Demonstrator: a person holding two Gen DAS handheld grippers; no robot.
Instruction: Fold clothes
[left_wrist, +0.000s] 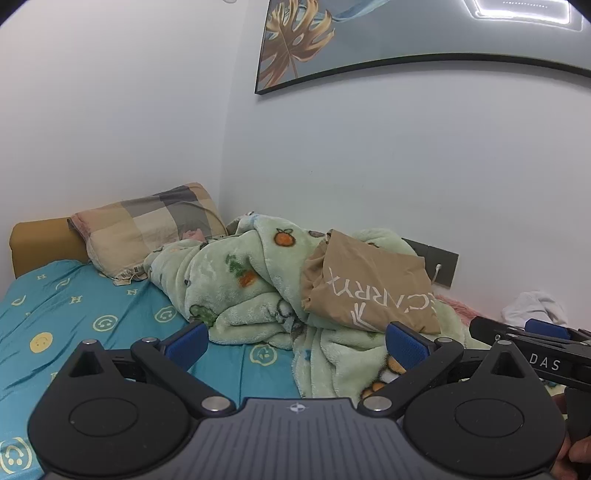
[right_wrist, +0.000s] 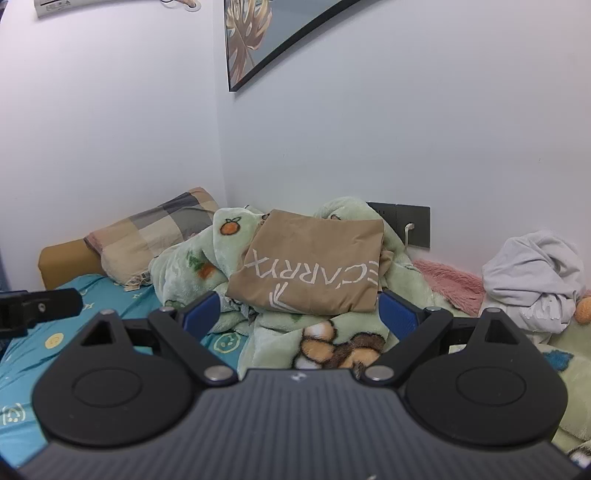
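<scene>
A folded tan garment (right_wrist: 314, 266) with white lettering rests on top of a rumpled green fleece blanket (right_wrist: 184, 266) against the wall. The left wrist view shows the same tan garment (left_wrist: 369, 288) on the blanket (left_wrist: 229, 280). My left gripper (left_wrist: 295, 341) is open, short of the blanket, with nothing between its blue pads. My right gripper (right_wrist: 299, 317) is open too, just in front of the tan garment and apart from it. A crumpled white garment (right_wrist: 532, 269) lies at the right, also seen as a white garment (left_wrist: 535, 306) in the left wrist view.
The bed has a teal sheet (left_wrist: 74, 306) with smiley prints. A checked pillow (left_wrist: 147, 229) leans on a yellow headboard (left_wrist: 40, 240). A pink fluffy cloth (right_wrist: 450, 280) and an orange plush toy (right_wrist: 583, 310) lie near the white garment. A wall socket (right_wrist: 410, 225) with a cable sits behind the blanket.
</scene>
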